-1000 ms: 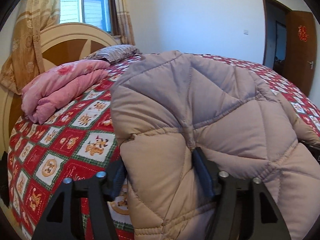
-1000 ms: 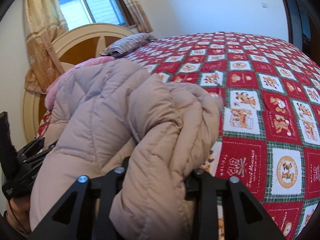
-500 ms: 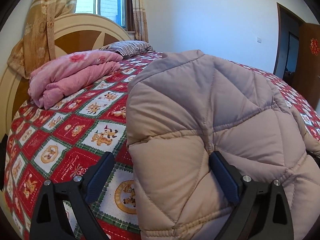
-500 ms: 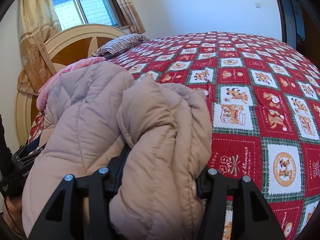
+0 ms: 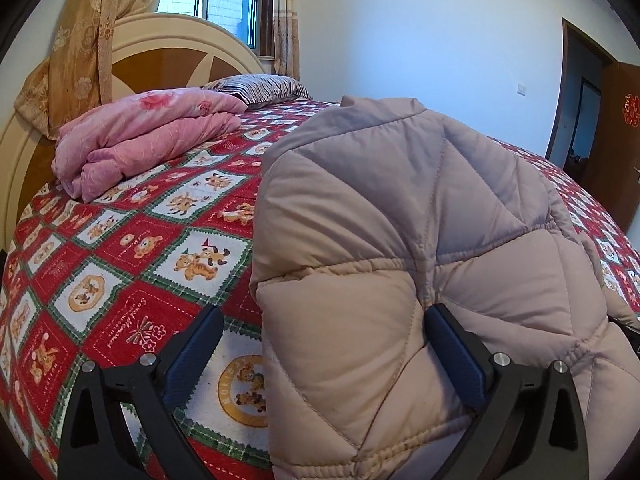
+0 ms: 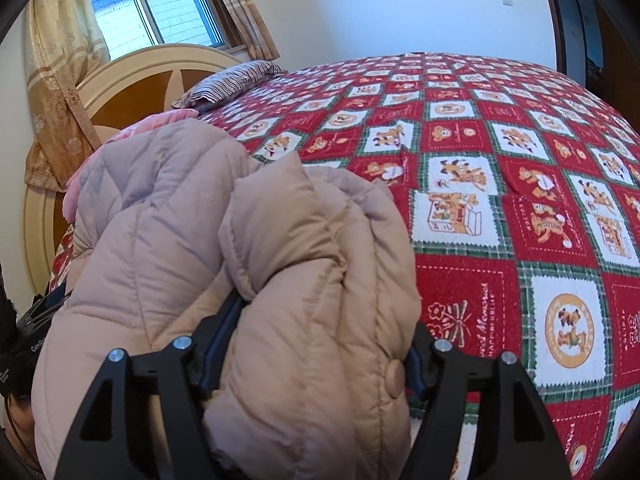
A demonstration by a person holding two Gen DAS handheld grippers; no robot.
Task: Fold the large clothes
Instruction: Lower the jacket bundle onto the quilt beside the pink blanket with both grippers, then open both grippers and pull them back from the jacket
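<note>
Left wrist view: your left gripper sits at 6 o'clock with its jaws spread wide. The right pad presses into a quilted seam of the beige puffer jacket, while the left pad hangs apart from it over the red cartoon-print bedspread, so the gripper is released rather than clamped. The jacket fills the frame from the centre out to 3 o'clock and down to 6 o'clock, lying folded on the bed. At 10 o'clock a folded pink quilt rests on the bedspread near the cream and brown headboard. A striped pillow lies at 11 o'clock, beneath the window. A brown door stands at 3 o'clock.

Right wrist view: your right gripper sits at 6 o'clock, and a thick bunched roll of the same jacket fills the space between its fingers, touching both, so it is grasping the jacket. The jacket spreads from 6 o'clock out to 9 o'clock, covering most of the pink quilt. The bedspread stretches from 12 to 4 o'clock. The pillow is at 11 o'clock. Part of your left gripper shows at 8 o'clock, against the jacket's edge.
</note>
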